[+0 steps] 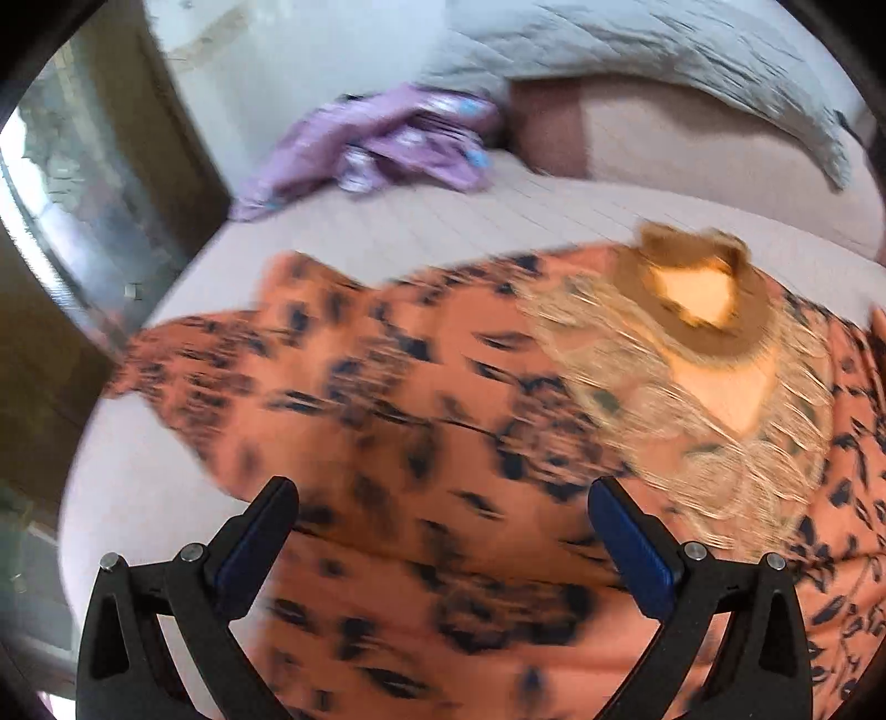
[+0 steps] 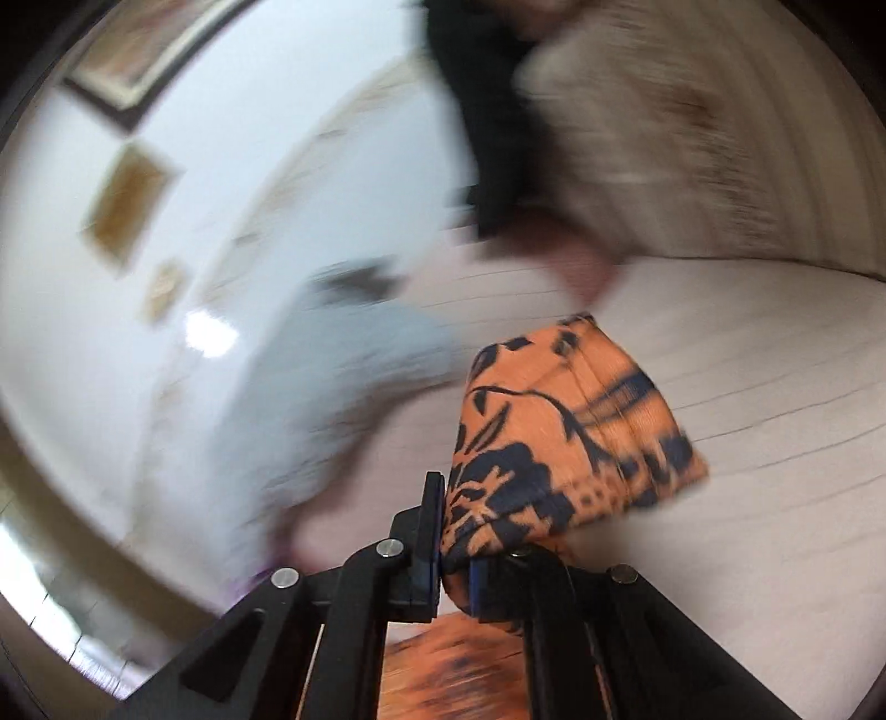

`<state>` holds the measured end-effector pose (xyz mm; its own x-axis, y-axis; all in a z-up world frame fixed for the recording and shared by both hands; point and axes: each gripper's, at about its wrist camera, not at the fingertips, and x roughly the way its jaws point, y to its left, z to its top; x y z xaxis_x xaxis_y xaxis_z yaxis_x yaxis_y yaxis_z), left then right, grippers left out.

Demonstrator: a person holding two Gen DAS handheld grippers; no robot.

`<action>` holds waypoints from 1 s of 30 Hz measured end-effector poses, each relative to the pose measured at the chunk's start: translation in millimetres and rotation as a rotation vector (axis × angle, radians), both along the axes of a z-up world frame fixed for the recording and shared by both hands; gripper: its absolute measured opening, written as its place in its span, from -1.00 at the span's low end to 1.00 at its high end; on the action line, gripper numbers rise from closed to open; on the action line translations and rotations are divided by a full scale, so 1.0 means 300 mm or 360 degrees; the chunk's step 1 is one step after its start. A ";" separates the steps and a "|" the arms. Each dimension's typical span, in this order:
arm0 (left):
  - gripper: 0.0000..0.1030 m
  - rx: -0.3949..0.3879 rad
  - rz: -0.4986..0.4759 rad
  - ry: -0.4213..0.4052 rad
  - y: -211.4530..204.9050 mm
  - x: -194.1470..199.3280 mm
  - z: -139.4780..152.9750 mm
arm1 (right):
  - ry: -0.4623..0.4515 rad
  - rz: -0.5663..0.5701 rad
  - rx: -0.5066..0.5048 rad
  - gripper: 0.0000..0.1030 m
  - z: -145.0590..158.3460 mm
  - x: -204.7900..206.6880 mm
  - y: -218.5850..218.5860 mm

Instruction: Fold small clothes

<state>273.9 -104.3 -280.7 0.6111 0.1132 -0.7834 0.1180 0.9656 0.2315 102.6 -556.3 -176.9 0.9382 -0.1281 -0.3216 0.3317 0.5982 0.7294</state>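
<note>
Left wrist view. One left gripper (image 1: 443,509) occupies the bottom of the frame; its two fingers (image 1: 266,531) stand wide apart with nothing between the pads. One orange garment (image 1: 421,410) with a dark floral print lies spread across the centre and lower right, on the pale bed cover (image 1: 443,221). Its brown neckline (image 1: 703,310), with cream embroidery below it, sits at the right of centre. One purple garment (image 1: 387,144) lies crumpled at the upper centre, well apart from the orange one. One grey quilt (image 1: 664,50) runs along the top right. No legible writing; the frame is motion-blurred.

Right wrist view. One right gripper (image 2: 454,559) at the bottom centre has its jaws brought together, clamped on a bunched fold of the orange garment (image 2: 570,437), which rises from the jaws toward the centre right, above the bed cover (image 2: 747,415). Three framed pictures (image 2: 130,199) hang on the white wall at the upper left, too blurred to read.
</note>
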 end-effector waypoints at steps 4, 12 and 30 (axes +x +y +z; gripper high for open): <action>1.00 0.0019 0.0157 -0.0020 0.166 0.055 0.042 | -0.0005 0.0236 -0.0024 -0.87 0.066 0.149 0.259; 1.00 -0.0099 0.0514 -0.0010 0.476 0.132 0.077 | 0.0307 0.0635 0.0182 -0.86 -0.237 0.494 0.830; 1.00 -0.0531 0.0097 0.0024 0.421 0.103 0.101 | 0.0501 0.0821 -0.0070 0.32 -0.291 0.283 0.977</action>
<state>304.7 21.9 -250.5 0.5990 -0.1152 -0.7924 0.0589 0.9933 -0.0999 187.5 -263.3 -264.3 0.7435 0.2982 -0.5986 0.1869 0.7668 0.6141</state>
